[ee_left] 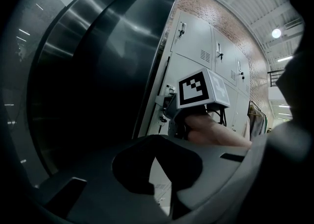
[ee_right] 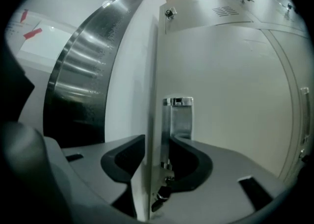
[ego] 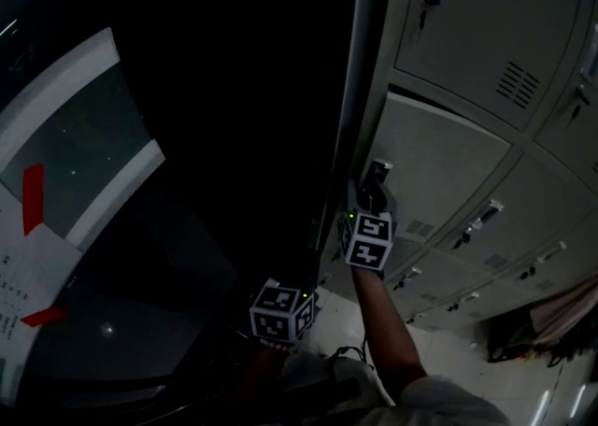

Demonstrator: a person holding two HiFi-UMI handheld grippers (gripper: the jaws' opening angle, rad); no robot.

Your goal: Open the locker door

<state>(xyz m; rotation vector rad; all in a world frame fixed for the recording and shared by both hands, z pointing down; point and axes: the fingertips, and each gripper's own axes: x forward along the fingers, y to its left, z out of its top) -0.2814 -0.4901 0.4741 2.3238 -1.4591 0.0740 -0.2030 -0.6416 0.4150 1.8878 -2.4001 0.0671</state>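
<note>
Where right tongs (ee_right: 158, 144) clamp, door edge (ee_right: 151, 70) upright.

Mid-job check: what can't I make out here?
- Right gripper grip: right gripper view, door edge hides where pads touch; pressing unclear.
- Locker interior: every view, door hides it.
- Handle base: right gripper view, right jaw covers it.

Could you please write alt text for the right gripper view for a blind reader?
The right gripper clasps the edge of a pale locker door, fingers on either side, the right one against its chrome handle. A dark curved metal panel stands to the left.
</note>
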